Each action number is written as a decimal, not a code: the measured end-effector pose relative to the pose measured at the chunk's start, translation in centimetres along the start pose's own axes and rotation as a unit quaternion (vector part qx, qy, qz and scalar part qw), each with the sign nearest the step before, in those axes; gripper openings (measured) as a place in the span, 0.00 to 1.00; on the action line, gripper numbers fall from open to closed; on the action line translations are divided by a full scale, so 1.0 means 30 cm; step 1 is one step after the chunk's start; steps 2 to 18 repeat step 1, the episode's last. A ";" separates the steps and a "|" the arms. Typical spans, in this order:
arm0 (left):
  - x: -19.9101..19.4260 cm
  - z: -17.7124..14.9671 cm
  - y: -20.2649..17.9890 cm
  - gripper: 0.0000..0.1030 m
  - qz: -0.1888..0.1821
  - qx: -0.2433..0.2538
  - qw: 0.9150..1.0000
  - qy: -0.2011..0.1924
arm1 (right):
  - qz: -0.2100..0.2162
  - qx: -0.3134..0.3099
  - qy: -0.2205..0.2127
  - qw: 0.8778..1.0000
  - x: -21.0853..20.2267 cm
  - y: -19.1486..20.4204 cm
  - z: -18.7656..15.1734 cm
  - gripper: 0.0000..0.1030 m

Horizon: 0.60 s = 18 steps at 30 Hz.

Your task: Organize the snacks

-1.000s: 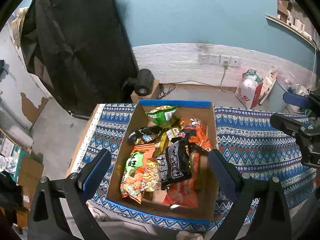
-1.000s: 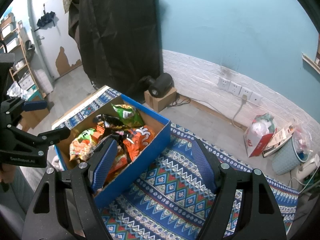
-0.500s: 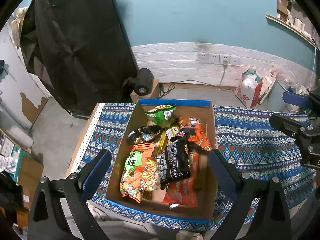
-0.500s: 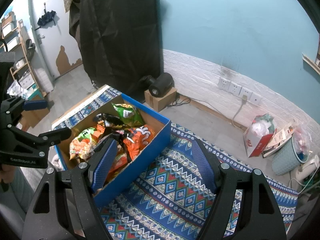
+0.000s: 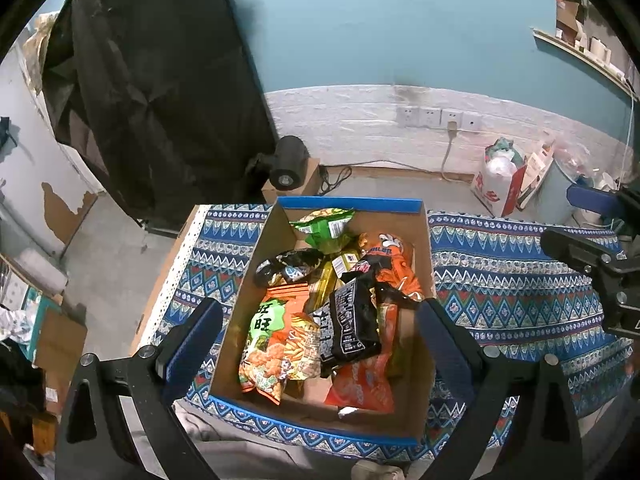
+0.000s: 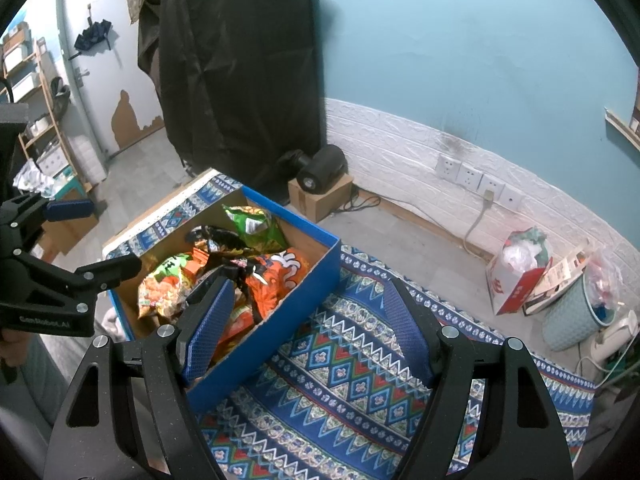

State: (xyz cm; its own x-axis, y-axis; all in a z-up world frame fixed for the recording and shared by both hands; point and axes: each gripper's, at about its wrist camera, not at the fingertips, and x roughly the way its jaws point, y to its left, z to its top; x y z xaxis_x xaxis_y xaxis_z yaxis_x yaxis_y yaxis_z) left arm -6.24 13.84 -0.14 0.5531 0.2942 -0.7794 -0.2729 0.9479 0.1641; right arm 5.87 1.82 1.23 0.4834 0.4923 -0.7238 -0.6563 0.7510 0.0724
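Looking down, all the snack packets (image 5: 320, 320) lie heaped inside the blue-rimmed cardboard box (image 5: 348, 202) on the patterned cloth (image 6: 360, 380), none beside it, while left gripper (image 5: 320, 336) above and right gripper (image 6: 308, 320) beside it gape wide, holding nothing, fitting gathering done or sorting-out ahead.

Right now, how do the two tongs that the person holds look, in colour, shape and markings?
Both are alike. The left tongs and the right tongs have matte black angular frames with silver screw heads at the joints. Each finger carries a long, flat blue pad with a fine textured surface. Seen from the right wrist view, the left tool's black body bears small pale lettering, too blurred to read surely. No cables or sleeves show.
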 end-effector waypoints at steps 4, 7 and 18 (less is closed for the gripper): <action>0.000 -0.001 -0.003 0.96 -0.002 0.002 1.000 0.001 | 0.000 0.000 0.000 1.000 -0.002 -0.002 -0.001 0.73; 0.000 -0.001 -0.003 0.96 -0.002 0.002 1.000 0.001 | 0.000 0.000 0.000 1.000 -0.002 -0.002 -0.001 0.73; 0.000 -0.001 -0.003 0.96 -0.002 0.002 1.000 0.001 | 0.000 0.000 0.000 1.000 -0.002 -0.002 -0.001 0.73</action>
